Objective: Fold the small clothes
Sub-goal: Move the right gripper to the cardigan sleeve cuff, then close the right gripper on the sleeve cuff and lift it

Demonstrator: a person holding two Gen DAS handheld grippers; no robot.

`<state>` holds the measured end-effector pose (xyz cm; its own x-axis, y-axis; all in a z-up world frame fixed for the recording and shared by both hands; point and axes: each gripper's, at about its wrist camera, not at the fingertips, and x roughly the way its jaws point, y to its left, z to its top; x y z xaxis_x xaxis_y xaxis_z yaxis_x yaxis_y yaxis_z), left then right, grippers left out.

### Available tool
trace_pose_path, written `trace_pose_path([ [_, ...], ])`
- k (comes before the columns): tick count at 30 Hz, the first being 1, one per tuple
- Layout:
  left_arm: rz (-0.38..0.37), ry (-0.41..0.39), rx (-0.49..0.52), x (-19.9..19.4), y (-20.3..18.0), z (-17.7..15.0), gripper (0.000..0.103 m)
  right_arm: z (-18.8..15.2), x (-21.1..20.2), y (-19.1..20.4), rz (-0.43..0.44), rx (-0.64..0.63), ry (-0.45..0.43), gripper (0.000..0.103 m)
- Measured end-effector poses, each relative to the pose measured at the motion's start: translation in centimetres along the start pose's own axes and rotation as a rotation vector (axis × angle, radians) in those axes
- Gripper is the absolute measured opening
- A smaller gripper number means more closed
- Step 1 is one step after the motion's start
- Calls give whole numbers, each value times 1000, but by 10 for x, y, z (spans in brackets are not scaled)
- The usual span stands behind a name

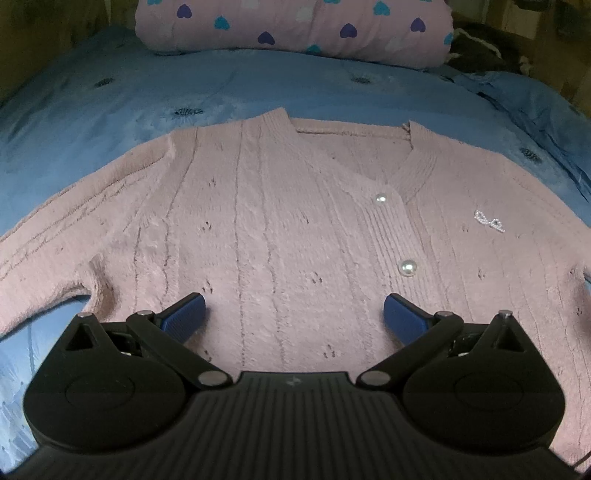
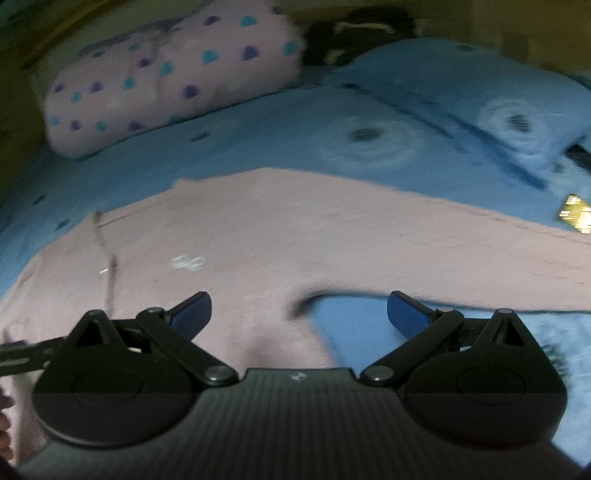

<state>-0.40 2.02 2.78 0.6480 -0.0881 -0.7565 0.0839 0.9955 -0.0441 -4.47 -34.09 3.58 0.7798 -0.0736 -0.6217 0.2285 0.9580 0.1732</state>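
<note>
A pink knit cardigan (image 1: 288,221) with pearl buttons (image 1: 407,267) lies flat and face up on the blue bedspread (image 1: 221,85), sleeves spread to both sides. My left gripper (image 1: 294,314) is open and empty, hovering over the cardigan's lower body. In the blurred right wrist view the cardigan (image 2: 258,236) fills the middle, with its sleeve running off to the right. My right gripper (image 2: 299,314) is open and empty over the spot where the sleeve meets the body.
A pink pillow with blue and purple hearts (image 1: 295,26) lies at the head of the bed and shows too in the right wrist view (image 2: 166,81). A blue pillow (image 2: 480,103) lies at right. A small yellow object (image 2: 576,214) rests near the bed's right edge.
</note>
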Motion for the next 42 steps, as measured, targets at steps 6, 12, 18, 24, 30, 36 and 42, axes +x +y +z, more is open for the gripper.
trace_pose_path([
  [6, 4, 10, -7, 2, 4, 2, 103, 4, 2, -49, -81, 183, 83, 103],
  [12, 15, 18, -17, 5, 8, 3, 103, -5, 9, -91, -154, 396, 104, 103],
  [18, 25, 29, -11, 10, 7, 1, 103, -8, 25, -108, -185, 403, 71, 103],
  [24, 33, 32, -5, 13, 5, 1, 103, -3, 39, -112, -205, 400, 20, 103],
  [30, 33, 32, -3, 14, 6, 1, 103, -2, 37, -118, -202, 451, -34, 103],
  [36, 23, 40, -16, 13, 8, 3, 103, -2, 34, -132, -185, 528, -86, 102],
  [42, 9, 48, -37, 12, 12, 5, 103, 0, 32, -141, -250, 542, -112, 77],
])
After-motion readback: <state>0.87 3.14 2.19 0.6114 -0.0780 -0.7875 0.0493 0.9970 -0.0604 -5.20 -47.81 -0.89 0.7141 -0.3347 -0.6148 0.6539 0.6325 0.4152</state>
